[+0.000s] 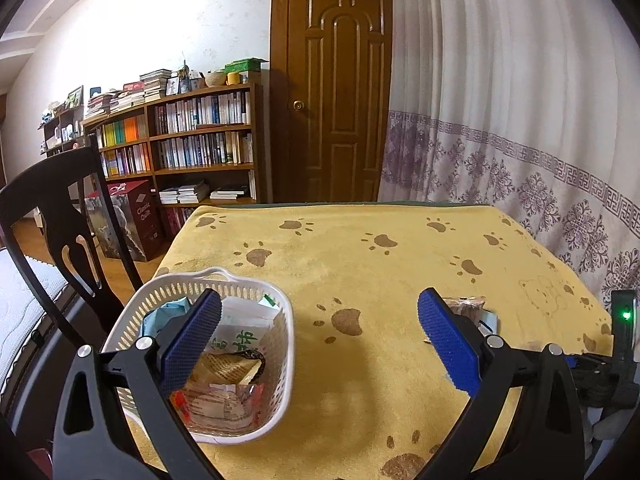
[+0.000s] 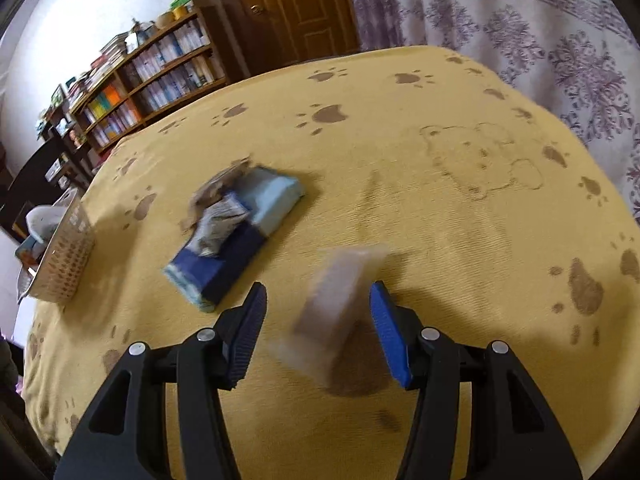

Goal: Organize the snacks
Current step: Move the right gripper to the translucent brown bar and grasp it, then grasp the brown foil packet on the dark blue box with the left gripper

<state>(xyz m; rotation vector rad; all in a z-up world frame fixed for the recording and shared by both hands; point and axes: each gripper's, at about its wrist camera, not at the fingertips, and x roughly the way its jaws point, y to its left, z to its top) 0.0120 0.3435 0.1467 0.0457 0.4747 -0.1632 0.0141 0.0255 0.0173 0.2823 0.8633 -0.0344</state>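
A white plastic basket [image 1: 280, 320] sits at the table's left, holding several snack packets [image 1: 224, 392]. My left gripper [image 1: 320, 320] is open above the cloth, its left finger over the basket, nothing between the pads. In the right wrist view the basket [image 2: 66, 256] shows at the far left. A blue snack pack [image 2: 240, 236] lies mid-table with a brown packet [image 2: 218, 188] and a grey packet [image 2: 220, 224] on it. A clear-wrapped packet [image 2: 336, 304], blurred, lies on the cloth between the fingers of my open right gripper [image 2: 318, 296]; the pads stand apart from it. A brown packet [image 1: 466, 308] peeks behind my left gripper's right finger.
The table wears a yellow paw-print cloth [image 1: 380, 264]. A black chair [image 1: 60, 220] stands at its left side. A bookshelf [image 1: 192, 140] and a wooden door [image 1: 332, 88] are beyond, and a patterned curtain [image 1: 520, 120] hangs along the right.
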